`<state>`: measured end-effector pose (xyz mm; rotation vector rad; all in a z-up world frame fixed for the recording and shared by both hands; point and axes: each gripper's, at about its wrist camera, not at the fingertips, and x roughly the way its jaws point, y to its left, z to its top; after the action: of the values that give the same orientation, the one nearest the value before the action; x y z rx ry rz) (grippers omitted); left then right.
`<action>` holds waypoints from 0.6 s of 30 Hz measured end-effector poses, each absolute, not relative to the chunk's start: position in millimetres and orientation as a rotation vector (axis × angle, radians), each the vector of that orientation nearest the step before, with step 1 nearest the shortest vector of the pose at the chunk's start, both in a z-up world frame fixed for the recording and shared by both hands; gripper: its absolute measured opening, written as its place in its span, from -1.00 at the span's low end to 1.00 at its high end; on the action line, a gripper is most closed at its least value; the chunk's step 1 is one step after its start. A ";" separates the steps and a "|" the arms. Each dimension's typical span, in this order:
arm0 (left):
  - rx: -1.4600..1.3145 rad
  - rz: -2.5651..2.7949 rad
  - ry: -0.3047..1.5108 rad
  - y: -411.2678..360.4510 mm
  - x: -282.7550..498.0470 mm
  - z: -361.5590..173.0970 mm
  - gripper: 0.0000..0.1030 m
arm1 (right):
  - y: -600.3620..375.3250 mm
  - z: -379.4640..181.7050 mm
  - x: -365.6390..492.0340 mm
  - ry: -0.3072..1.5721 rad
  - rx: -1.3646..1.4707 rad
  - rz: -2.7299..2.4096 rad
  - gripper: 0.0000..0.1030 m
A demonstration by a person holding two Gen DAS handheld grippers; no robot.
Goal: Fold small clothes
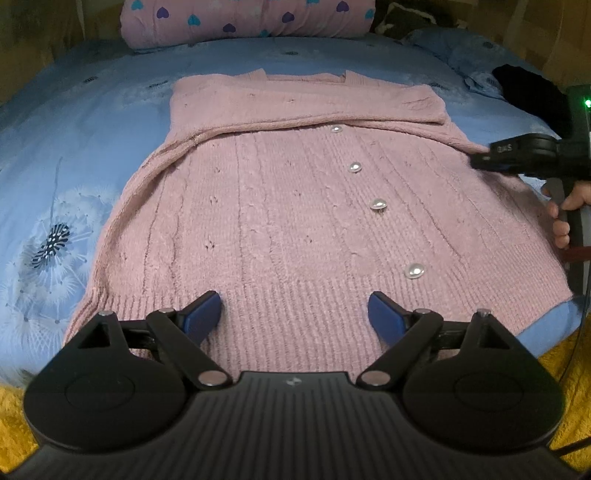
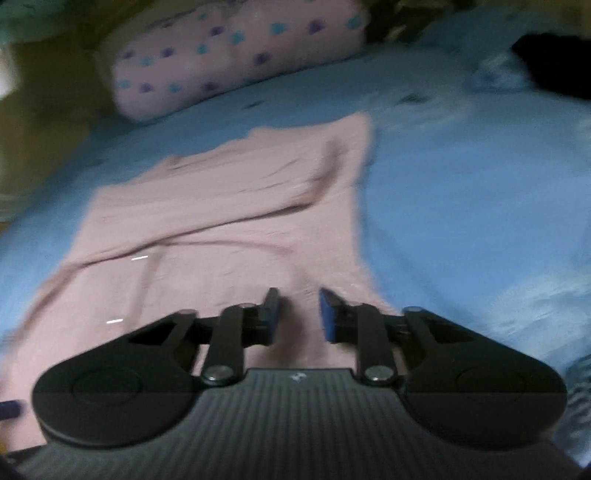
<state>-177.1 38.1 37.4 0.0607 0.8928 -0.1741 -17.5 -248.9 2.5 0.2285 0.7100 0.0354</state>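
Observation:
A pink knit cardigan [image 1: 288, 206] with pearl buttons [image 1: 378, 204] lies flat on the blue bed, both sleeves folded across its chest. My left gripper [image 1: 295, 314] is open and empty over the ribbed hem at the near edge. My right gripper [image 2: 299, 314] hovers over the cardigan's right side [image 2: 221, 229], jaws partly open with a narrow gap and nothing between them; that view is motion-blurred. The right gripper also shows in the left wrist view [image 1: 476, 158] at the cardigan's right edge, held by a hand.
A blue floral bedsheet [image 1: 55, 229] covers the bed. A pink heart-print pillow [image 1: 243, 18] lies at the head. A black garment [image 1: 532, 88] sits at the far right. A yellow blanket [image 1: 554, 362] hangs off the near edge.

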 end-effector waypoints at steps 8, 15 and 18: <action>0.049 -0.167 0.883 42.1 -177.1 44.9 0.77 | -246.0 11.0 -33.0 0.705 0.147 0.030 -0.71; 0.041 -0.118 0.821 58.7 -179.7 69.7 0.77 | -246.7 27.8 -74.0 0.716 0.152 0.103 -0.65; 0.033 -0.074 0.813 70.5 -180.1 77.0 0.77 | -253.5 32.8 -91.7 0.720 0.193 0.102 -0.09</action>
<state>-180.1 70.5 77.0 0.0328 0.8133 -0.0742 -91.7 -253.5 32.8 0.1927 0.7199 0.1019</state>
